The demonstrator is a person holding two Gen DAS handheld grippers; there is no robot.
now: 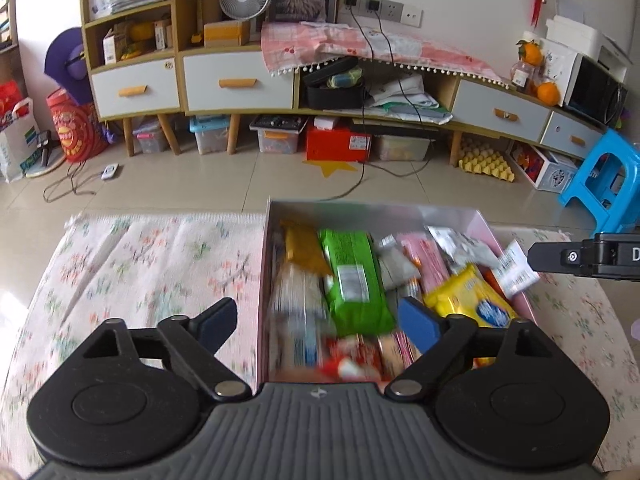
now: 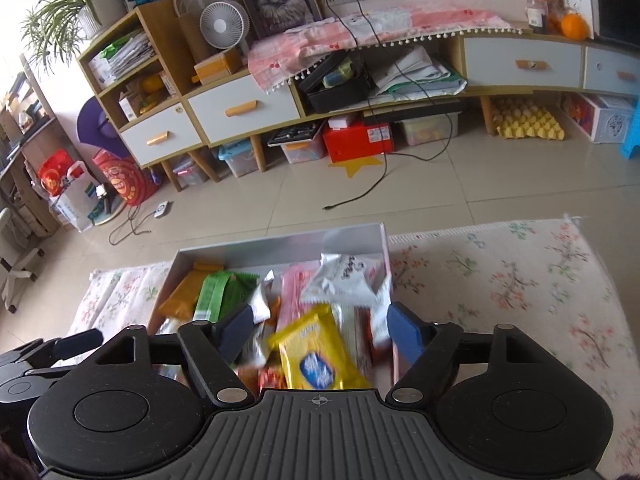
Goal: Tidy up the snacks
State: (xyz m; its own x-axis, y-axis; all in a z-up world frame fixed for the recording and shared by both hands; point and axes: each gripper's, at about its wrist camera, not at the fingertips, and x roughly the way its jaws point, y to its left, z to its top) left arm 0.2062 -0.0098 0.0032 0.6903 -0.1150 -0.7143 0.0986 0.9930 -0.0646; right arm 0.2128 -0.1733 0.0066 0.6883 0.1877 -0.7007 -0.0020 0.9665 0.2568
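A pink box full of snack packets sits on a floral cloth. Inside lie a green packet, a yellow packet, an orange-brown packet and several others. My left gripper is open and empty above the box's near left part. In the right wrist view the box shows the yellow packet, the green packet and a white packet. My right gripper is open and empty over the box's near right side. It also shows in the left wrist view.
Beyond the cloth is tiled floor with cables. A long cabinet with drawers lines the far wall, with storage bins under it. A blue stool stands at the right. The left gripper's body shows at the lower left of the right wrist view.
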